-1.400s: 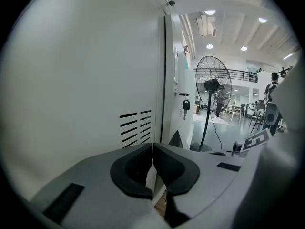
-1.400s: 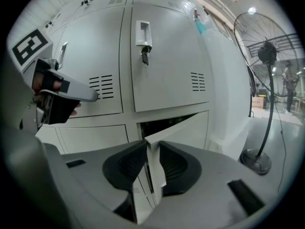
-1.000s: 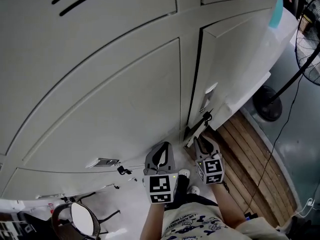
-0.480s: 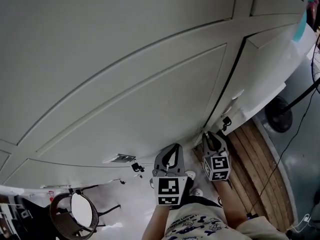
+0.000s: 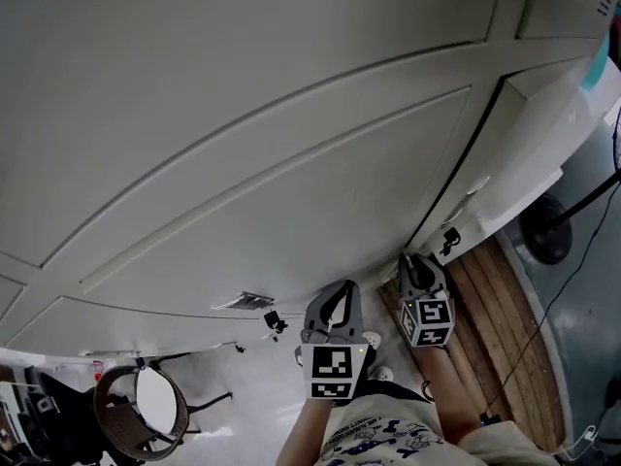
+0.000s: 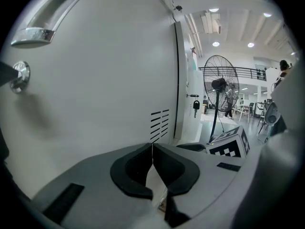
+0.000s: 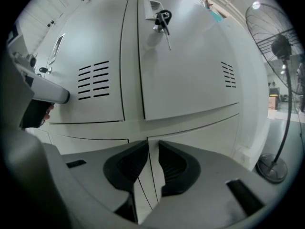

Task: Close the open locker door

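Door: pale grey metal locker door (image 7: 190, 66) looks nearly flush; I judge little left.
Left claw (image 6: 152, 151): clenched, empty.
Right claw (image 7: 153, 149): slightly parted, empty.

Lockers (image 5: 243, 144) fill the upper frame. A chair (image 5: 126, 411) sits lower left; wooden boards (image 5: 505, 338) and a fan (image 5: 545, 233) lie right.

Two grippers (image 5: 339, 287) (image 5: 413, 261), two keys (image 5: 275, 320) (image 5: 448, 239), one fan (image 6: 223, 84), one chair (image 5: 136, 417).

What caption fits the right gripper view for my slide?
Right gripper, slightly open and empty, faces a pale locker door with keys hanging on it.
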Action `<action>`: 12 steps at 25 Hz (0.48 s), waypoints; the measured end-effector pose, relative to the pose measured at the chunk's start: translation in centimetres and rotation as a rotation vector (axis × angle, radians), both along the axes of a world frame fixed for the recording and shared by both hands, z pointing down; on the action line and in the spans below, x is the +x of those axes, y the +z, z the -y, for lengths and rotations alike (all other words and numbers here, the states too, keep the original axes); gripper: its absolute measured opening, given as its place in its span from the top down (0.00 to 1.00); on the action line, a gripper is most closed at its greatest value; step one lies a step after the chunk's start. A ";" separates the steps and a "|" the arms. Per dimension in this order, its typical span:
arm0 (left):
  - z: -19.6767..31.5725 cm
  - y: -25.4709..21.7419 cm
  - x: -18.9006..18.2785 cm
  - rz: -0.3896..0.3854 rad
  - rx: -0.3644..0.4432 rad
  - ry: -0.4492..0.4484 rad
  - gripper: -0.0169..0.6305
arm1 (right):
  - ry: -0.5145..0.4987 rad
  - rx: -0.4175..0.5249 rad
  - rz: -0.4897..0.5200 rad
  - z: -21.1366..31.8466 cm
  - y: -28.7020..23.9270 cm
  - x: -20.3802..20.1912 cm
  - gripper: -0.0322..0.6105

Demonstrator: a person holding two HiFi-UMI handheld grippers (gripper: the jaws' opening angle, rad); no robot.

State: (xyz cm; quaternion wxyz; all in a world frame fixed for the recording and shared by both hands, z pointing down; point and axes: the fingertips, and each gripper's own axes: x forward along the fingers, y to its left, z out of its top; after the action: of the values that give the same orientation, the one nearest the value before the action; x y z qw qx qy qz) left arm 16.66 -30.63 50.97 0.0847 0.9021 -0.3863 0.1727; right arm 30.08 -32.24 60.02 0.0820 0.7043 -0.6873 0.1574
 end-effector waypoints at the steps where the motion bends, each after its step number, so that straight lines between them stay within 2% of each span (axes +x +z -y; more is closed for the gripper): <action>1: -0.1 0.0 -0.1 0.000 0.000 0.000 0.96 | 0.000 0.001 0.006 0.0 0.0 0.0 0.85; 12: -1.5 -0.7 -0.9 -0.007 0.017 -0.003 0.96 | 0.025 0.002 -0.002 -0.6 0.0 0.1 0.85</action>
State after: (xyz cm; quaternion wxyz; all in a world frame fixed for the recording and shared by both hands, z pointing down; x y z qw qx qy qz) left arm 15.77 -29.14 50.23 0.0788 0.9029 -0.3886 0.1661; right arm 30.17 -31.61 59.99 0.0801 0.7129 -0.6787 0.1572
